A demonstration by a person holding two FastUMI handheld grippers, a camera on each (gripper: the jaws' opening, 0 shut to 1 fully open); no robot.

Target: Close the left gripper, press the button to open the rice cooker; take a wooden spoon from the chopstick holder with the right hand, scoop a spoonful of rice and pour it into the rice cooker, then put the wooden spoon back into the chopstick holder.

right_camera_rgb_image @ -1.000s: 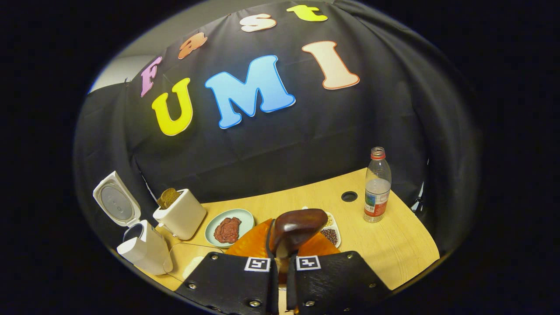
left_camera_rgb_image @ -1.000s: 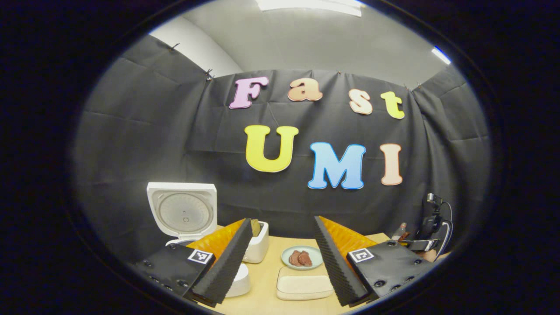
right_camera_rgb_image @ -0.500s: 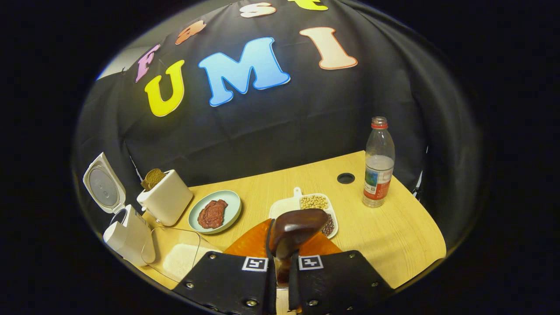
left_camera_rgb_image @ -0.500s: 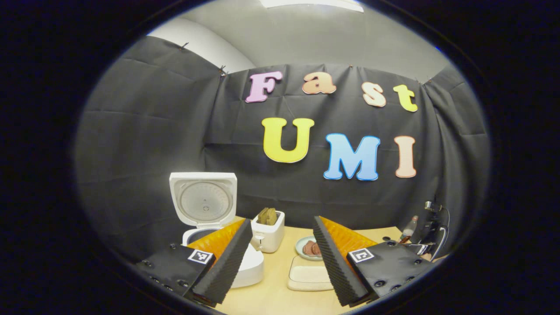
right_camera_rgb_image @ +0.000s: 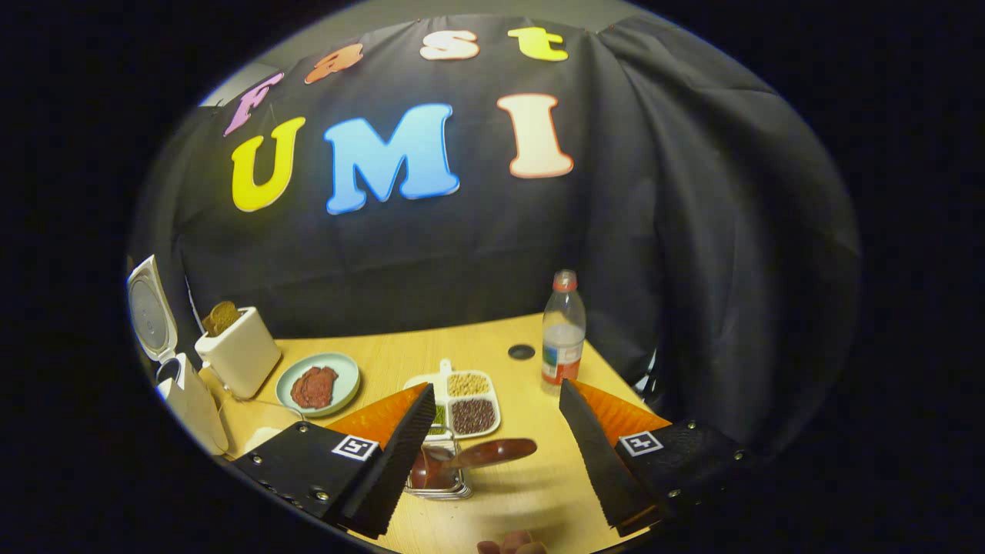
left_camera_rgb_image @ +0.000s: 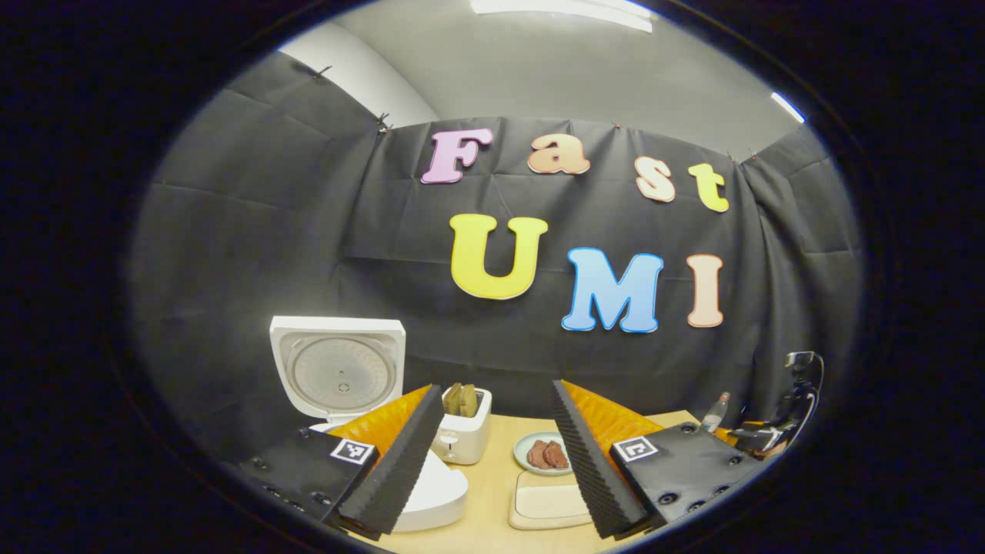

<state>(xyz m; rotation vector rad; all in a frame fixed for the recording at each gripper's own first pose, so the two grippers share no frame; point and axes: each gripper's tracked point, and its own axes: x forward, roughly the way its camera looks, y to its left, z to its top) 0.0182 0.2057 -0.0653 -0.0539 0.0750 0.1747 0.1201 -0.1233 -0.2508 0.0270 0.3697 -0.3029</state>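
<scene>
Right gripper view: right gripper (right_camera_rgb_image: pixel 492 442) fingers spread wide, holding nothing. Wooden spoon (right_camera_rgb_image: pixel 483 452) lies between them, long axis crosswise, seemingly resting in chopstick holder (right_camera_rgb_image: pixel 439 481) beside the left finger. Rice cooker (right_camera_rgb_image: pixel 181 385), lid up, far left.

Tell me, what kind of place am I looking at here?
Probably a mock kitchen set up on a wooden table: an open rice cooker, a toaster holding bread, and a plate of meat.
</scene>
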